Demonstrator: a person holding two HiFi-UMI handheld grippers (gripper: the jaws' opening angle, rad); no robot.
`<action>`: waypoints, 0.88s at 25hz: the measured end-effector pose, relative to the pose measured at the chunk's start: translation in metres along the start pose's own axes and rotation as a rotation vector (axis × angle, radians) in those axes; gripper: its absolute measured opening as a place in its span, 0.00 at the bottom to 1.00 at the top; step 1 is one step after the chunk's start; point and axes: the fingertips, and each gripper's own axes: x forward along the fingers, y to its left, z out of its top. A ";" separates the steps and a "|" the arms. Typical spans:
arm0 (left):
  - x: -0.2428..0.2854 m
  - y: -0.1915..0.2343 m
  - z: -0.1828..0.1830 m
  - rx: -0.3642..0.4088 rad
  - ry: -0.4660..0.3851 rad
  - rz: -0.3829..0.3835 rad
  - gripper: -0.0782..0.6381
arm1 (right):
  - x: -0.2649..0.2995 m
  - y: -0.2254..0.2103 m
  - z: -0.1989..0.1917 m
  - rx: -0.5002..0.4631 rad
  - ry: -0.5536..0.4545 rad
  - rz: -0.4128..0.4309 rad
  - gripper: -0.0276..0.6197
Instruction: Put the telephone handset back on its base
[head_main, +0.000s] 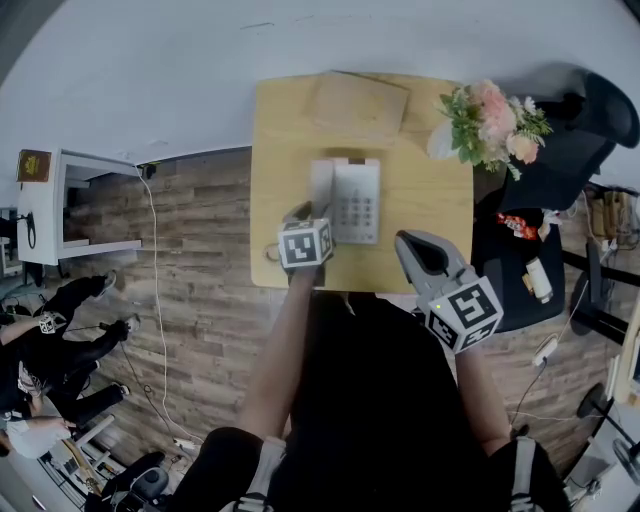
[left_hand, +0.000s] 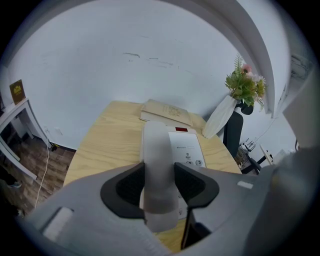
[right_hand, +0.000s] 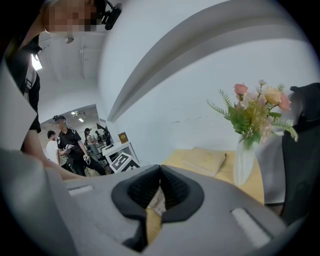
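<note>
A white telephone base (head_main: 358, 203) with a keypad lies in the middle of the wooden table (head_main: 425, 215). The white handset (head_main: 322, 186) runs along the base's left side. My left gripper (head_main: 308, 216) is at the handset's near end. In the left gripper view the handset (left_hand: 157, 145) sits tight between both pads, so the left gripper (left_hand: 160, 187) is shut on it, over the base (left_hand: 186, 146). I cannot tell whether the handset rests in its cradle. My right gripper (head_main: 407, 241) hovers off the table's near right corner. Its jaws (right_hand: 160, 187) are pressed together with nothing between them.
A closed book (head_main: 358, 103) lies at the table's far edge. A white vase of flowers (head_main: 490, 120) stands at the far right corner, with a black chair (head_main: 565, 150) beside it. A white cabinet (head_main: 60, 205) and people stand off to the left.
</note>
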 end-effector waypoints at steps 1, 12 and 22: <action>0.001 0.000 -0.001 0.000 0.003 0.000 0.38 | 0.000 0.000 0.000 0.001 0.000 -0.001 0.05; 0.005 0.000 -0.004 0.015 0.000 -0.002 0.38 | 0.001 -0.005 0.003 0.007 -0.006 -0.008 0.05; 0.002 -0.003 -0.004 0.061 -0.013 -0.008 0.39 | 0.002 -0.002 0.003 0.005 -0.011 -0.003 0.05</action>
